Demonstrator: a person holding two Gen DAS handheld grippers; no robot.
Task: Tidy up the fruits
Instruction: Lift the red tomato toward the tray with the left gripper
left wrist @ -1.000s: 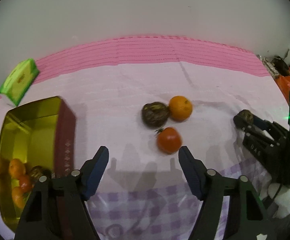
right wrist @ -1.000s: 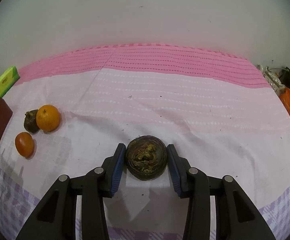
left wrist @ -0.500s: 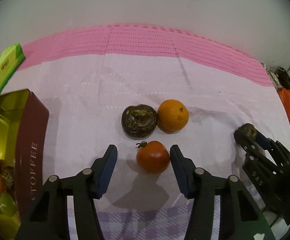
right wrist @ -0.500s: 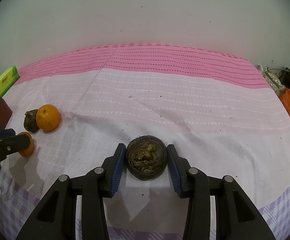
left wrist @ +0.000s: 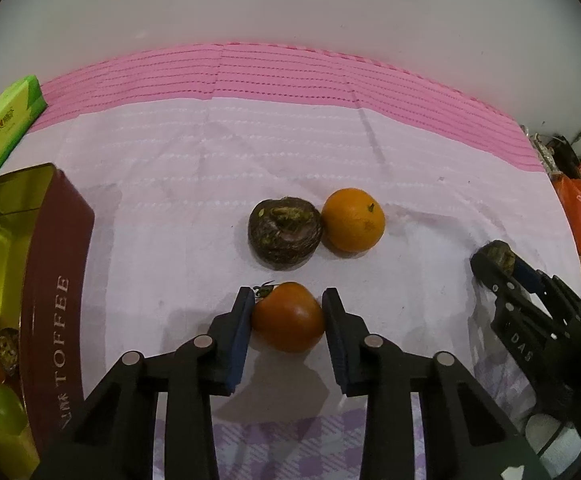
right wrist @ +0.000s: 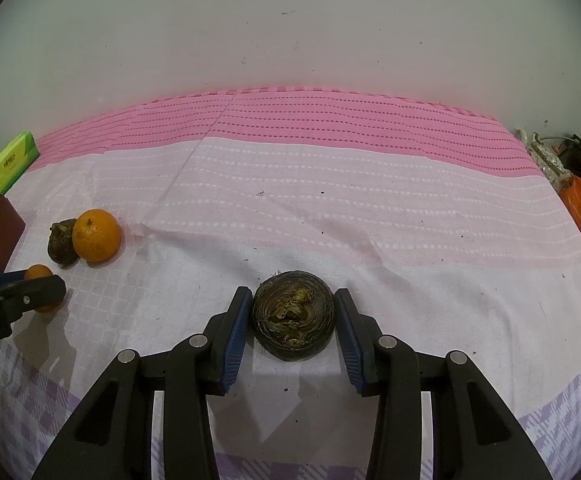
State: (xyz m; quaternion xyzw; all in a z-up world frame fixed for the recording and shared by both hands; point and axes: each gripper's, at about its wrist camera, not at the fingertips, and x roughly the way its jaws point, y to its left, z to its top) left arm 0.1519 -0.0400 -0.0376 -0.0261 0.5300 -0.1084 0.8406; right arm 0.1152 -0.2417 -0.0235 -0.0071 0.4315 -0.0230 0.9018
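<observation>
Fruits are nearly sorted: the left gripper [left wrist: 288, 316] has just closed and now pinches the tomato [left wrist: 288, 317], at six o'clock from the orange [left wrist: 353, 219]; the right gripper [right wrist: 290, 320] clamps a dark fruit [right wrist: 293, 315], so both can go to the tin [left wrist: 56, 280] at nine o'clock

I see a glossy metal toffee tin [left wrist: 56, 280], a matt woven cloth [right wrist: 330, 208], a smooth tomato [left wrist: 288, 317] and a rough, wrinkled dark fruit [right wrist: 293, 320].
</observation>
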